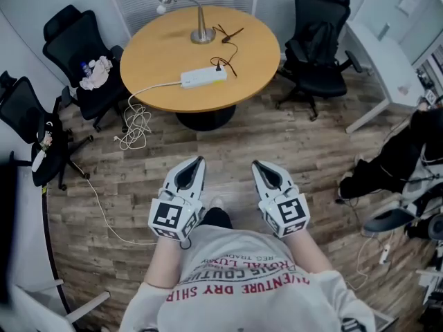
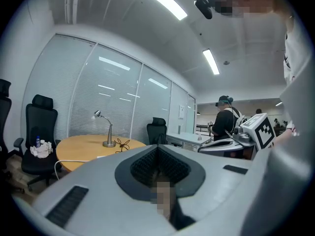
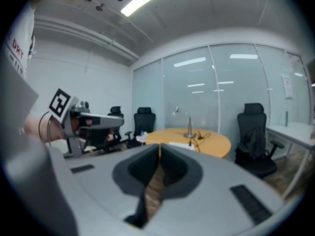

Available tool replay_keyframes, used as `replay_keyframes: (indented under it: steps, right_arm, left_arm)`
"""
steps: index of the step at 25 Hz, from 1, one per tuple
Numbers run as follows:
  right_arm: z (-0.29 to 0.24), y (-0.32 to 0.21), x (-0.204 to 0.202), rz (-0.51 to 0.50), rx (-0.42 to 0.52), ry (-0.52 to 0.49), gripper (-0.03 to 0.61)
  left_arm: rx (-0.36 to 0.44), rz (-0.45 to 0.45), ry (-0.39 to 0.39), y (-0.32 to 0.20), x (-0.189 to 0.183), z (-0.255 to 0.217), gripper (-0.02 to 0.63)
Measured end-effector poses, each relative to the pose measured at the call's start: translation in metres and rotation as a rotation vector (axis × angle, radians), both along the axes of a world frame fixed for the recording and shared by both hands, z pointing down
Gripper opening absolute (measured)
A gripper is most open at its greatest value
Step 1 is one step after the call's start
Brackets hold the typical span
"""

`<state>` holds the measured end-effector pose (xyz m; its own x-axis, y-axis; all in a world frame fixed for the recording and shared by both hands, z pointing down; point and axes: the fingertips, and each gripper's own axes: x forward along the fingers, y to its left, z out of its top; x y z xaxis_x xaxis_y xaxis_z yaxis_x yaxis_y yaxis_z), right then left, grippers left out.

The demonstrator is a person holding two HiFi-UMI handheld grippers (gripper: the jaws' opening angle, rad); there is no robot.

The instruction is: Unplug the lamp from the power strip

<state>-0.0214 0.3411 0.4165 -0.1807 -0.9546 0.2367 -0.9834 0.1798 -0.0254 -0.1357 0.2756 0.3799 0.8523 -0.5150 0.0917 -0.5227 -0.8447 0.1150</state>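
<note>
A round wooden table (image 1: pixel 159 61) stands ahead of me, well out of reach. On it a silver gooseneck lamp (image 1: pixel 201 32) has its black cord (image 1: pixel 228 47) running to a plug (image 1: pixel 219 66) in a white power strip (image 1: pixel 203 77). My left gripper (image 1: pixel 198 162) and right gripper (image 1: pixel 256 164) are held side by side close to my body, above the wooden floor, both shut and empty. In the left gripper view the lamp (image 2: pixel 108 132) is far beyond the shut gripper (image 2: pixel 157 147). The right gripper view shows the lamp (image 3: pixel 187 125) and power strip (image 3: pixel 179 144) past the shut gripper (image 3: pixel 159 146).
Black office chairs stand round the table: two on the left (image 1: pixel 79 40) (image 1: pixel 28 120), one on the right (image 1: pixel 320 43). The strip's white cable (image 1: pixel 135 120) hangs off the table and trails over the floor. A white desk (image 1: pixel 387 64) and dark bags (image 1: pixel 394 161) are at the right. A person (image 2: pixel 225 119) stands in the background.
</note>
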Motion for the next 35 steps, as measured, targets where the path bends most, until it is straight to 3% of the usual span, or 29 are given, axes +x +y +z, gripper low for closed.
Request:
replay_keyframes:
  steps: [6,15,26,35]
  right_arm:
    - [-0.006,-0.093,0.025,0.037,-0.019,0.030,0.029]
    - [0.007,-0.185,0.042,0.014,-0.047,0.033,0.029]
    - [0.025,-0.321,0.083,-0.155,-0.058,0.054,0.029]
    - [0.035,-0.444,0.147,-0.320,-0.091,0.049,0.030]
  left_arm:
    - [-0.006,0.035,0.004,-0.101,0.017,-0.005,0.028]
    - [-0.033,0.020,-0.010,-0.186,0.028,0.009,0.028]
    - [-0.045,-0.145,-0.023,-0.295,0.058,0.029,0.028]
    - [-0.053,-0.295,-0.063,-0.392,0.115,0.032,0.028]
